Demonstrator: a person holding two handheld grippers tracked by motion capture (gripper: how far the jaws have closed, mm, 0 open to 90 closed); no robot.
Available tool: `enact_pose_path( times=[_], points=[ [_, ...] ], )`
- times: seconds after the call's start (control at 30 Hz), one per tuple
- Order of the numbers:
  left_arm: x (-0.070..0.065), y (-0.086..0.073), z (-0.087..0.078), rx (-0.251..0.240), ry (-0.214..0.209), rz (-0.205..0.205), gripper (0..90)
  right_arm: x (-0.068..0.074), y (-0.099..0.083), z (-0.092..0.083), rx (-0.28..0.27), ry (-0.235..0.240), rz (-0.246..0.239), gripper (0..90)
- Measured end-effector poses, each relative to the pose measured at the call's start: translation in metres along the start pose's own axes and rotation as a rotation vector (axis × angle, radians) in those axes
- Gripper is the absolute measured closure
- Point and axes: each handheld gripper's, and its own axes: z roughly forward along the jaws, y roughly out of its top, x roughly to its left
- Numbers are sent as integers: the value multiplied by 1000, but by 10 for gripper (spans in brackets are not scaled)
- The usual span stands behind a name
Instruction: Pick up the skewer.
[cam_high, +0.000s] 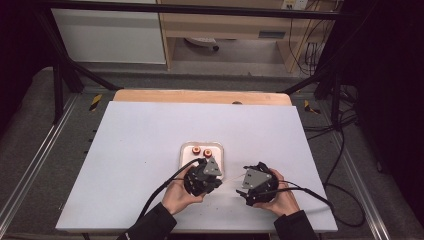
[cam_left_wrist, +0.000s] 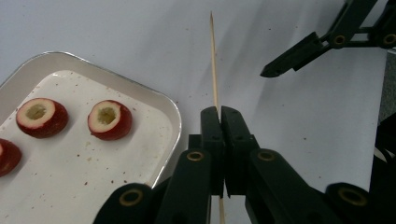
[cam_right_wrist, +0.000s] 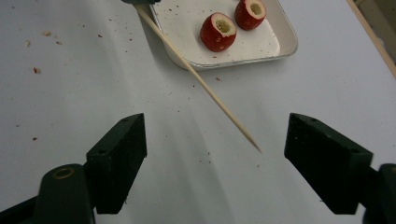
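The wooden skewer (cam_left_wrist: 214, 60) is clamped near one end between the closed jaws of the left gripper (cam_left_wrist: 220, 116), and it runs out straight ahead of them, its sharp tip pointing away over the bare white table (cam_left_wrist: 116, 28). In the right gripper view the same skewer (cam_right_wrist: 205, 88) comes down from the upper left on a slant, and its point ends in the gap between the right gripper's (cam_right_wrist: 215, 154) two jaws, slightly ahead of them. Those jaws stand wide apart and hold nothing. So the long axis of the skewer points from the left gripper toward the right one, tip leading, and the right gripper is the nearer to the free end.

Just beside the skewer, on the left gripper's left, lies a shallow white tray (cam_left_wrist: 173, 112) with cored red fruits (cam_left_wrist: 109, 120) resting in it, hollow side up. The high view shows the tray (cam_high: 220, 147) just beyond the left gripper (cam_high: 204, 175), with the right gripper (cam_high: 256, 182) near, to its right.

It is likely that the fruits are meant for the skewer; if so, the tip must turn toward the tray, or a fruit be carried to the tip by the open right gripper.
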Motion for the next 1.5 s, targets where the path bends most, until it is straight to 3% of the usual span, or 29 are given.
enact_pose_path(
  times=[0.03, 0.17, 0.37, 0.47, 0.5, 0.6, 0.67, 0.93, 1.13, 1.17, 1.43, 1.47, 1.5],
  points=[
    [-1, 1, 1, 4, -1, 6, 886, 0, 0, 0, 0, 0, 0, 256],
    [-4, 5, 5, 13, -11, 18, 886, 2, 2, 2, 10, 13, -92, 341],
    [-8, 8, 8, 26, -22, 25, 886, 3, 3, 5, 25, 26, -169, 442],
    [-8, 9, 9, 28, -28, 27, 886, 5, 3, 6, 42, 15, -241, 525],
    [-8, 9, 9, 32, -30, 29, 886, 6, 3, 6, 47, 27, -285, 578],
    [-9, 9, 10, 30, -43, 27, 886, 7, 3, 7, 53, 28, -324, 624],
    [-9, 9, 10, 31, -46, 30, 886, 8, 3, 9, 56, 25, -388, 684],
    [-9, 9, 11, 36, -56, 40, 886, 10, 2, 9, 70, 28, -484, 798],
    [-9, 9, 11, 40, -62, 48, 886, 11, 1, 9, 69, 35, -527, 852],
    [-9, 9, 11, 42, -62, 48, 886, 11, 1, 9, 65, 38, -554, 874],
    [-8, 9, 11, 51, -72, 36, 881, 12, 2, 8, 73, 30, -599, 888],
    [-8, 9, 10, 61, -67, 34, 877, 12, 3, 8, 69, 25, -608, 888],
    [-7, 9, 9, 60, -47, 33, 805, 13, 4, 7, 83, 11, -621, 888]
  ],
)
